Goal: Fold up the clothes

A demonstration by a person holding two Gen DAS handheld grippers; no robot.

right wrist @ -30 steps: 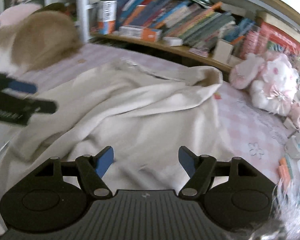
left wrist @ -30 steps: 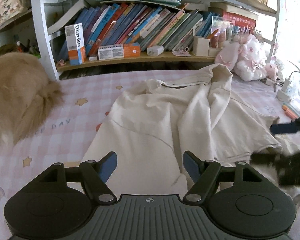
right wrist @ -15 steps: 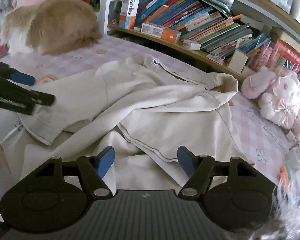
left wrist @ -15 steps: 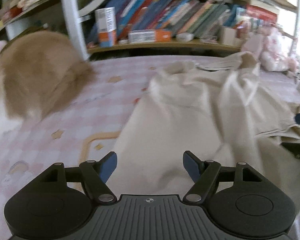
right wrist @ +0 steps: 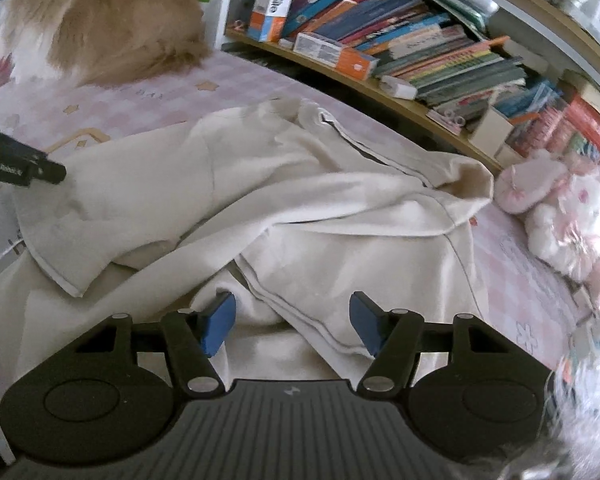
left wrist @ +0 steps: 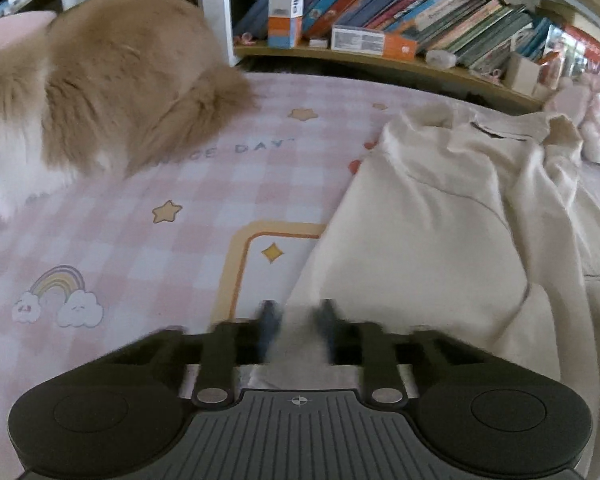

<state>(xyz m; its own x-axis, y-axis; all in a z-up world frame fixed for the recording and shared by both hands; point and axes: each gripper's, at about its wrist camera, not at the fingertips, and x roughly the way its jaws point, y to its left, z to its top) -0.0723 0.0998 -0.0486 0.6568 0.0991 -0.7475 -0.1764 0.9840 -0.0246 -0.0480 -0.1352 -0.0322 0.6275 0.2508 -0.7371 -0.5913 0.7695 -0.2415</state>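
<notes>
A cream garment (left wrist: 440,216) lies crumpled on a pink checked bedsheet (left wrist: 140,240). My left gripper (left wrist: 298,306) sits at the garment's near left edge. Its blurred jaws are closing, and a bunch of the cloth is pinched between them. The right wrist view shows this gripper (right wrist: 56,172) as a black tip on the far left of the garment (right wrist: 300,208). My right gripper (right wrist: 292,300) hovers low over a stitched hem near the front. Its blue pads (right wrist: 220,316) stand apart on either side of the hem and the jaws are closing slowly.
A fluffy tan and white animal (left wrist: 112,80) lies on the bed at the back left. A bookshelf (left wrist: 420,12) full of books runs along the far side. Pink plush toys (right wrist: 560,216) sit at the right. Bare sheet lies left of the garment.
My left gripper slid left and down to the garment's edge and its jaws went from wide open to closed on the cloth. My right gripper dropped closer to the hem and narrowed a little.
</notes>
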